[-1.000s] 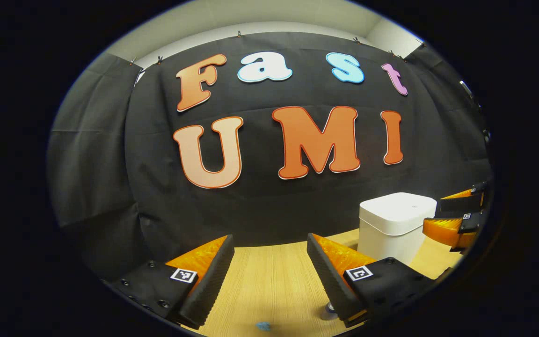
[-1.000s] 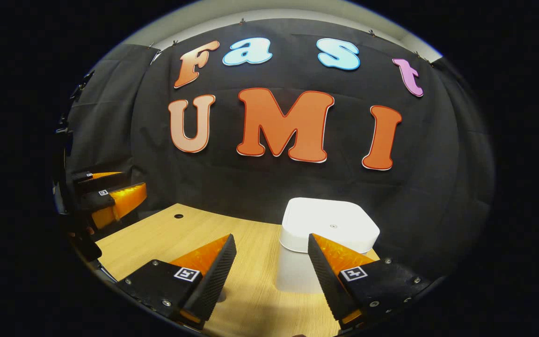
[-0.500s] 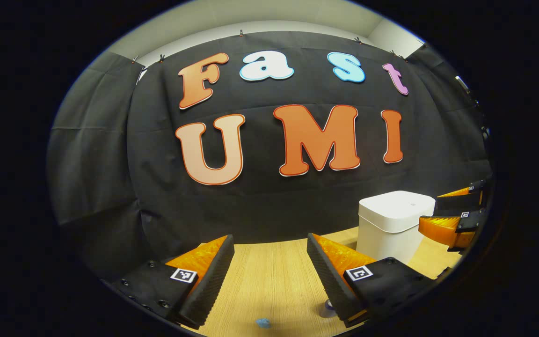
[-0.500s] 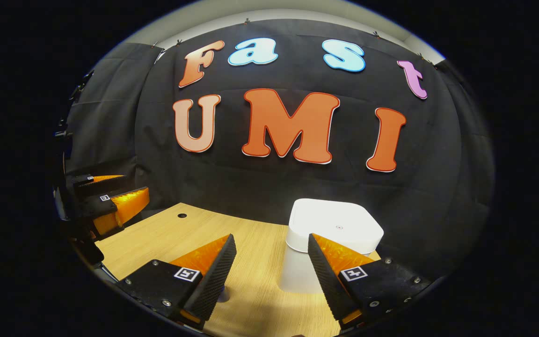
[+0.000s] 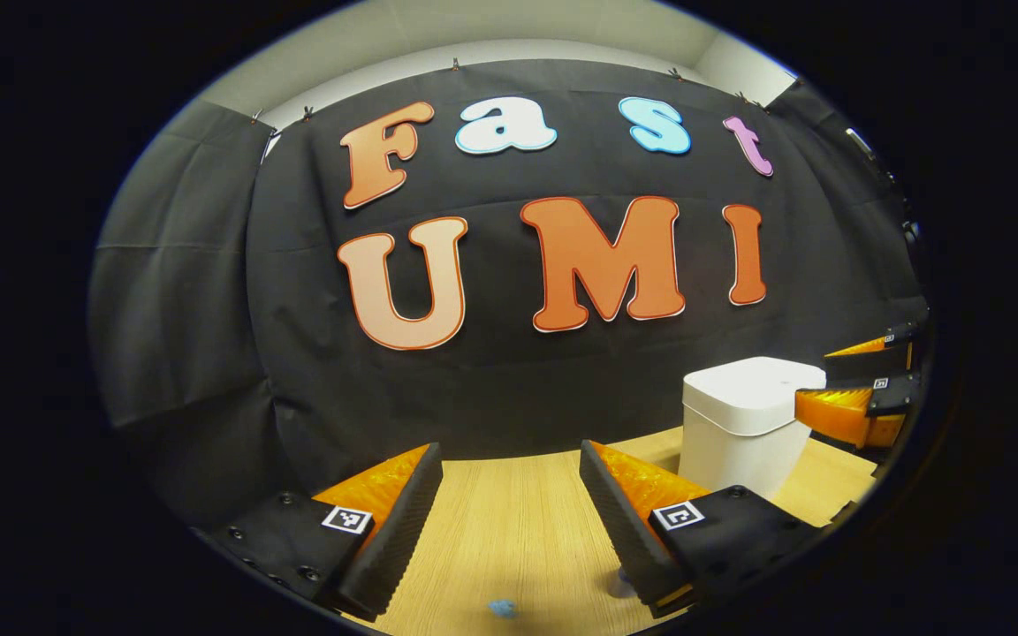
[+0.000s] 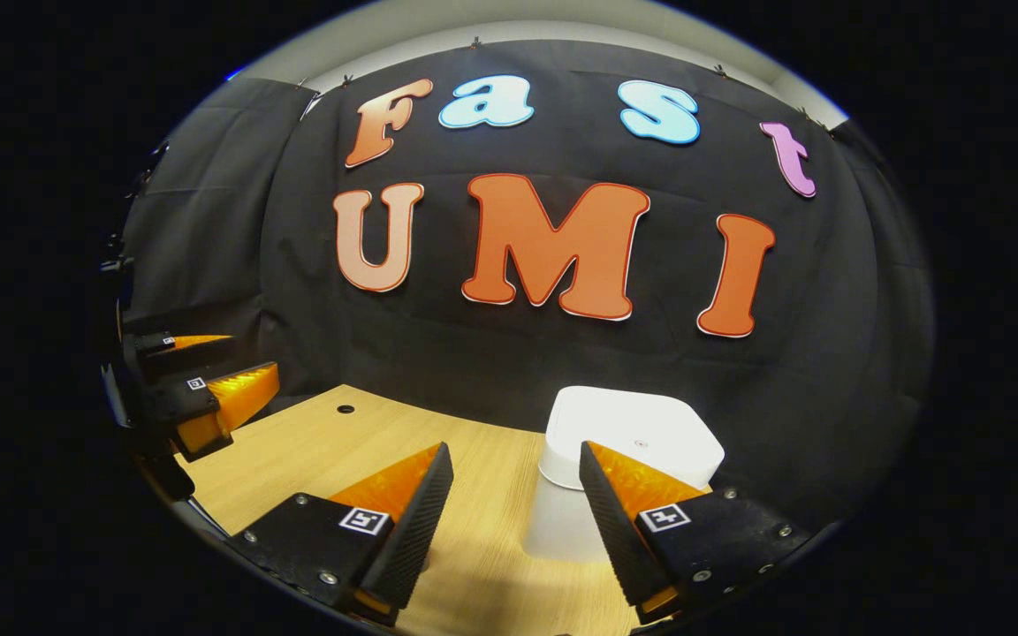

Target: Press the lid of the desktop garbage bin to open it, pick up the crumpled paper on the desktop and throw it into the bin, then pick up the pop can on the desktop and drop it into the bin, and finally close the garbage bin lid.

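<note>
White bin (image 6: 633, 442), lid down — just ahead of spread, empty right tongs (image 6: 513, 459).

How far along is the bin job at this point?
Nothing looks done: the bin lid is down. In hand: the right gripper, open and empty, is near the bin. The left gripper is open over the desk. Left: pressing the lid, binning both items, closing it.

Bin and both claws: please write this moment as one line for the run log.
bin: lid shut | left claw: open, holding nothing, above table | right claw: open, holding nothing, near bin | step: lid not yet pressed
</note>
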Demonstrator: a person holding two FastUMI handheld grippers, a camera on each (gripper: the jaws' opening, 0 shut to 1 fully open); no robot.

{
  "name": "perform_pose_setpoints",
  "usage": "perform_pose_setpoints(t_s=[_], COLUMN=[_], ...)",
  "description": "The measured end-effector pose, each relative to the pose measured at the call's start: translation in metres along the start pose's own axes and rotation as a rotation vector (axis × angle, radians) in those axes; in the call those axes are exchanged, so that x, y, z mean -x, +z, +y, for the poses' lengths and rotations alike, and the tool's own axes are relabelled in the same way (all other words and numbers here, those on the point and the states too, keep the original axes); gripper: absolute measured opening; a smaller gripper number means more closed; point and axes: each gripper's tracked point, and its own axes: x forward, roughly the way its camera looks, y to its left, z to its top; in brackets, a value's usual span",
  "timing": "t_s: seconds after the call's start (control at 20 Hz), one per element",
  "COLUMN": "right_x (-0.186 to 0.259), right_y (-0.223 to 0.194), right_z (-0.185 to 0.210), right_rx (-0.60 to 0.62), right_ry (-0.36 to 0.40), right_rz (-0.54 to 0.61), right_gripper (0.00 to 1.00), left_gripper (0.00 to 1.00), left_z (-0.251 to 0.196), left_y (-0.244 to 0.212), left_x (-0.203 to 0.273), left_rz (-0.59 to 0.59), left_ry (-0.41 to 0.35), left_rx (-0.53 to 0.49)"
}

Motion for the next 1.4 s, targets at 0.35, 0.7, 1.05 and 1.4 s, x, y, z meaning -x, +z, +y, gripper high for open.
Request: perform_pose_setpoints(t_s=[0.35, 0.7, 1.05, 1.4], right_x=[-0.013, -0.029, -0.044, -0.062], right_y=[0.015, 0.024, 0.010, 0.003], right_z=[-0.029, -0.074, -0.097, -0.103], right_rx=[-0.024, -0.071, -0.102, -0.100], right_ry=[-0.038, -0.141, -0.171, -0.146], right_rz=[-0.019, -0.033, 0.005, 0.031], right_gripper=[0.68, 0.26, 0.05, 0.01], left_gripper=[1.00, 1.00, 1.00, 1.00], left_z=[-0.002, 0.006, 0.001, -0.003], left_y=[-0.003, -0.007, -0.011, -0.014], left_x=[-0.005, -0.007, -0.010, -0.009], left_rz=[0.016, 0.038, 0.053, 0.069], left_ry=[0.008, 0.048, 0.053, 0.067], left_rx=[0.014, 0.016, 0.009, -0.005])
